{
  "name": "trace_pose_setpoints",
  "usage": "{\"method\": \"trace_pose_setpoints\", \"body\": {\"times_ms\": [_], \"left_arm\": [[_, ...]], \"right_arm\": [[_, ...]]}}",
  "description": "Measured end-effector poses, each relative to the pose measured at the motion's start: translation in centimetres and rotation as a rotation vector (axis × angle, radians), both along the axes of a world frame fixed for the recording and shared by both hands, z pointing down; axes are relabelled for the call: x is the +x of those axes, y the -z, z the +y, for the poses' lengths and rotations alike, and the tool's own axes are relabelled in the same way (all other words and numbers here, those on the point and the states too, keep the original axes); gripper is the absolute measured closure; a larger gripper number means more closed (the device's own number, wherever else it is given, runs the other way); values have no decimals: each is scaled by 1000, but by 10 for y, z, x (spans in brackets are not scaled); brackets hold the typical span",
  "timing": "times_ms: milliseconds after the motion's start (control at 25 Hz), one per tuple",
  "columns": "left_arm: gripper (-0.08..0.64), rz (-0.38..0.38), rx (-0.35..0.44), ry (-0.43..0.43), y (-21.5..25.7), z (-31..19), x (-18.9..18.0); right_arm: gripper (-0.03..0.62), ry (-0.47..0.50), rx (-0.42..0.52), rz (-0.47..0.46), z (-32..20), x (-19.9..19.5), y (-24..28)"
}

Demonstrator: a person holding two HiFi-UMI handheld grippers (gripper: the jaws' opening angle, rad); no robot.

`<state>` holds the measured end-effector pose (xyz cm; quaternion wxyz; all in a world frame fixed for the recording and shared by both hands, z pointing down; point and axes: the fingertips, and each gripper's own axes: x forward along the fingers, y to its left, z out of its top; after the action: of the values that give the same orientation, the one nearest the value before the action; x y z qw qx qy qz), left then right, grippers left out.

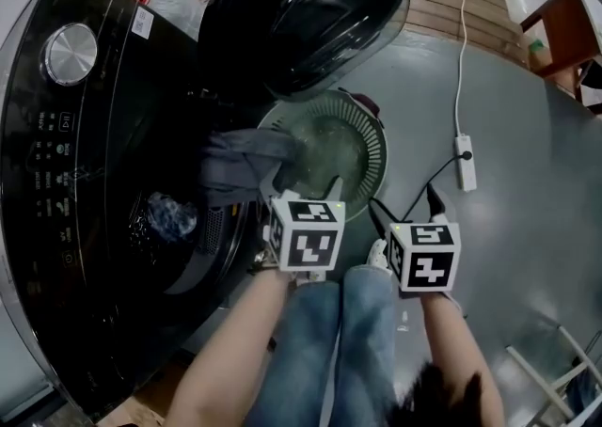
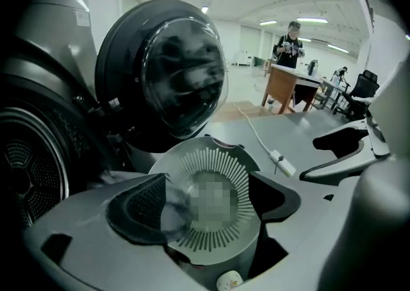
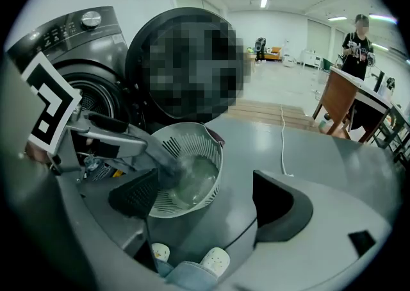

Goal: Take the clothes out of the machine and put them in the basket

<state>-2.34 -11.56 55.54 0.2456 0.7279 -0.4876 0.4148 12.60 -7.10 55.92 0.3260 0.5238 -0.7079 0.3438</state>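
The basket (image 1: 376, 154) stood on the floor (image 1: 527, 218) just right of the washing machine (image 1: 56, 181), beneath its swung-open door (image 1: 310, 16). A garment (image 1: 235, 166) lay across the basket's left rim. More clothing (image 1: 171, 215) sat inside the machine. A power strip (image 1: 465, 162) lay right of the basket.

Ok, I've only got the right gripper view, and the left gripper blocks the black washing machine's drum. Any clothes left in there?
Observer: Yes, the head view shows what looks like one bluish crumpled piece inside the black washing machine.
Operator: And the grey garment?
Observer: It drapes across the rim of the pale round slatted plastic basket, partly outside it.
Operator: Is the left gripper gripping it?
Observer: No. In the left gripper view its jaws stand apart; the cloth hangs beside one pad, unpinched.
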Motion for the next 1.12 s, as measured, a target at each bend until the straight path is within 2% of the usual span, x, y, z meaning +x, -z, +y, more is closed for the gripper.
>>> {"method": "trace_pose_setpoints", "body": {"times_ms": [440,640,800,920,1040,1120], "left_arm": [[181,-161,2,108,-38,9,-112],[181,-241,47,144,-44,-3,-154],[181,-317,70,215,-53,-11,-198],[181,-341,57,295,-62,-16,-229],[181,-378,57,332,-68,-18,-255],[183,-372,58,354,-73,-19,-268]], "right_arm": [[132,49,-12,6,-4,-36,-29],[132,87,-5,7,-10,-56,-37],[132,127,-14,10,-8,-72,-42],[132,150,-17,11,-9,-80,-47],[132,165,-19,1,-11,-89,-54],[132,185,-23,-3,-11,-95,-58]]}}
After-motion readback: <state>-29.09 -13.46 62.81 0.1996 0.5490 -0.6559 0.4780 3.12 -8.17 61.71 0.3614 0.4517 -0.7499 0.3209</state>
